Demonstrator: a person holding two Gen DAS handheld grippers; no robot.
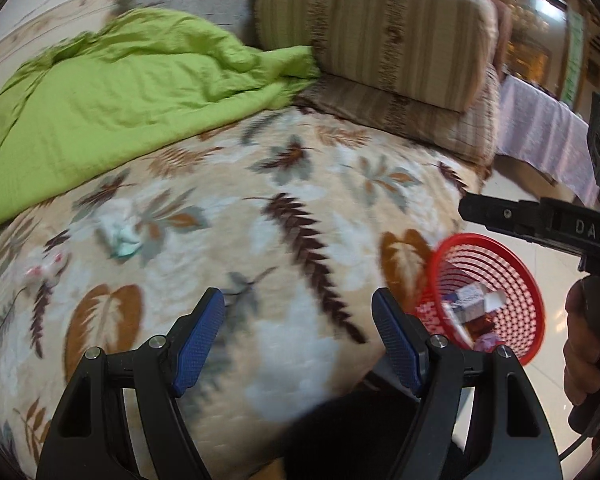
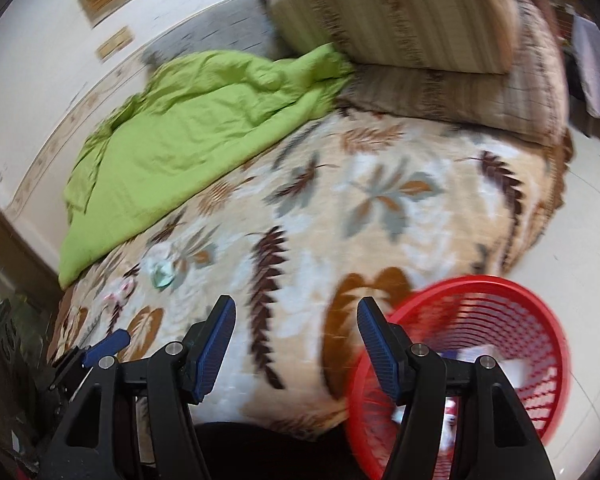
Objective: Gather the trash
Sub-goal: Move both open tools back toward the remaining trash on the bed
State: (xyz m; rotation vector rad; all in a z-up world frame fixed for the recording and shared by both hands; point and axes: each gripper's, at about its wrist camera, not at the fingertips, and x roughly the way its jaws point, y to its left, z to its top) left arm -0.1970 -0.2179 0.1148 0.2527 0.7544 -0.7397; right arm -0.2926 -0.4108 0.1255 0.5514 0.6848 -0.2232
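A crumpled white and teal wrapper (image 1: 120, 234) (image 2: 163, 273) lies on the leaf-patterned bedspread (image 1: 300, 216) (image 2: 340, 220), with a small white and pink scrap (image 1: 46, 270) (image 2: 118, 292) to its left. My left gripper (image 1: 298, 322) hovers open above the bed's near edge, nothing between its blue pads. A red mesh basket (image 1: 512, 280) (image 2: 540, 344) stands on the floor by the bed, holding small boxes and wrappers. My right gripper (image 2: 296, 330) is open and empty, its right finger over the basket's rim. The other gripper (image 1: 540, 224) shows at the right edge, held by a hand (image 1: 584, 344).
A rumpled green quilt (image 1: 112, 96) (image 2: 188, 128) covers the bed's far left. Striped cushions (image 1: 380, 36) (image 2: 412, 12) are stacked at the head. A cloth-covered table (image 1: 540, 136) stands beyond on a pale tiled floor (image 2: 596, 216). The left gripper's blue fingertip (image 2: 108, 344) shows low at the left.
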